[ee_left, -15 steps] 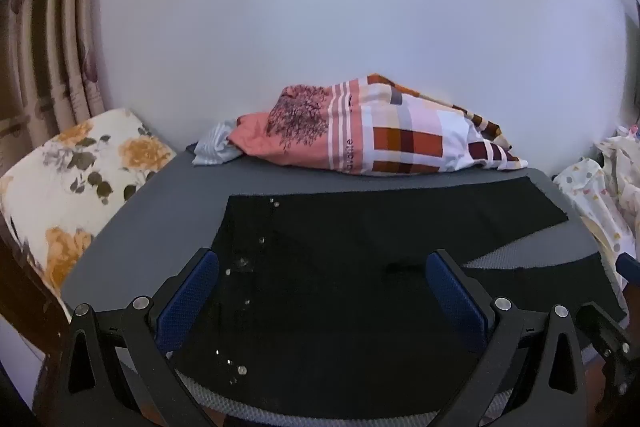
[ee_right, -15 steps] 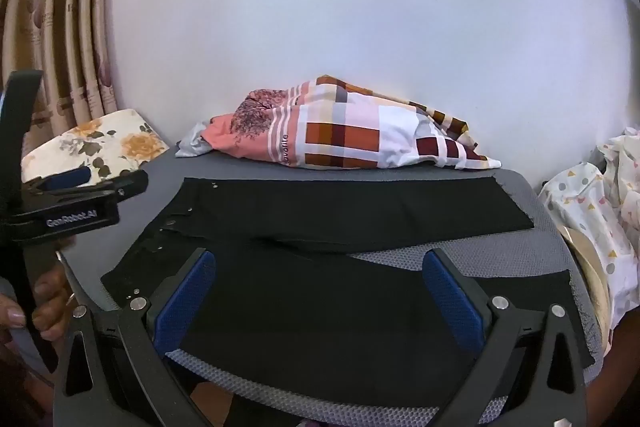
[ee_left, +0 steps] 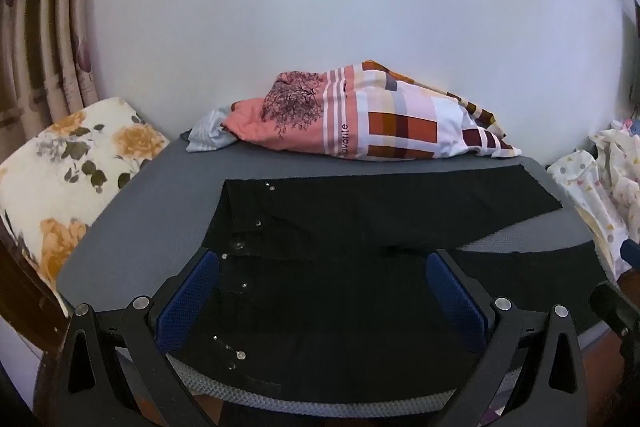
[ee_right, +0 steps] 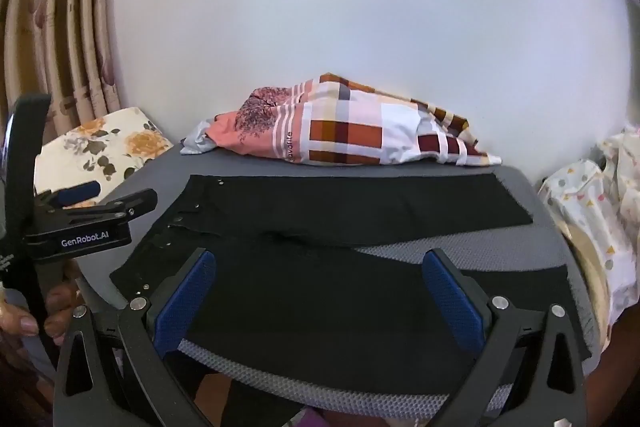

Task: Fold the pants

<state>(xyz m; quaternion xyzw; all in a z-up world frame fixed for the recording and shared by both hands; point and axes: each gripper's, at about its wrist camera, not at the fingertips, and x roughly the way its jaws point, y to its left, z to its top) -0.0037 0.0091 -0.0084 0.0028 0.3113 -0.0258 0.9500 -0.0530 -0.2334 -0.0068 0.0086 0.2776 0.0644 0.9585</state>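
Note:
Black pants [ee_left: 360, 227] lie flat on a grey padded surface [ee_left: 160, 195], waistband with metal studs to the left, two legs spread to the right with a gap between them. They also show in the right wrist view [ee_right: 340, 211]. My left gripper [ee_left: 322, 287] is open and empty, held over the near waistband part. My right gripper [ee_right: 320, 287] is open and empty, held over the near leg. The left gripper also shows from the side at the left of the right wrist view [ee_right: 80, 211].
A checked orange and white pillow [ee_left: 372, 119] lies at the back against a white wall. A floral cushion [ee_left: 68, 179] is at the left by a curtain. Dotted white cloth [ee_left: 600, 187] hangs at the right edge.
Both cameras have shifted slightly; the pants sit a little lower and nearer in the left wrist view. The pants themselves have not moved.

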